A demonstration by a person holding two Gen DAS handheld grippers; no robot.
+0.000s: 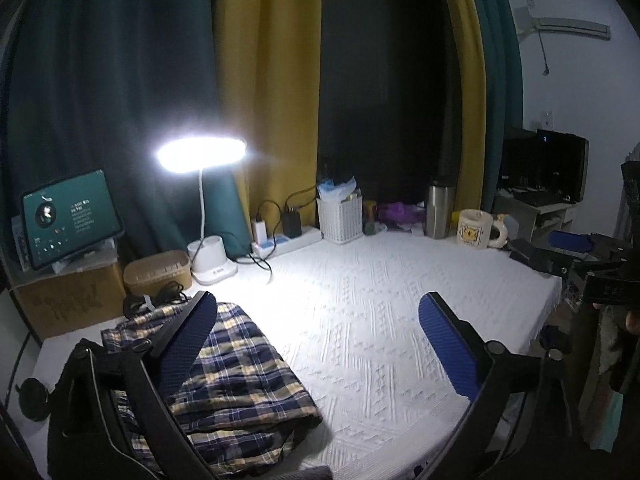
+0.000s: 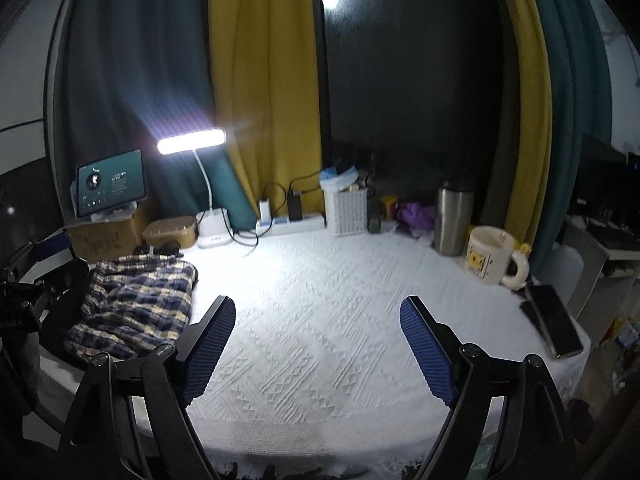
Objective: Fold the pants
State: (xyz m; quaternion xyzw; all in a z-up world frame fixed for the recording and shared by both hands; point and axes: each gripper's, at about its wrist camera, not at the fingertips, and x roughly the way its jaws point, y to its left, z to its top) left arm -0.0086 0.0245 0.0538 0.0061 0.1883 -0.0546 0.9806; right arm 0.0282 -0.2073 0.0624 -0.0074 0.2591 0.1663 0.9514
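Note:
The plaid pants (image 1: 240, 380) lie folded into a thick bundle at the left end of the white textured tabletop (image 1: 360, 320); in the right wrist view they show as plaid pants (image 2: 140, 300) at the far left. My left gripper (image 1: 318, 308) is open, raised over the table. Its left finger (image 1: 188, 344) stands in front of the bundle without pinching cloth, and its right finger is over bare cover. My right gripper (image 2: 317, 308) is open over the middle of the table, with nothing between its blue pads. In the left wrist view it appears at the right edge as the right gripper (image 1: 560, 252).
Along the back stand a lit desk lamp (image 1: 200, 156), a tablet (image 1: 70, 220) on a cardboard box, a woven box (image 1: 156, 272), a power strip (image 1: 288, 240), a white basket (image 1: 340, 216), a steel flask (image 2: 452, 216) and a mug (image 2: 492, 256). Two phones (image 2: 556, 320) lie near the right edge.

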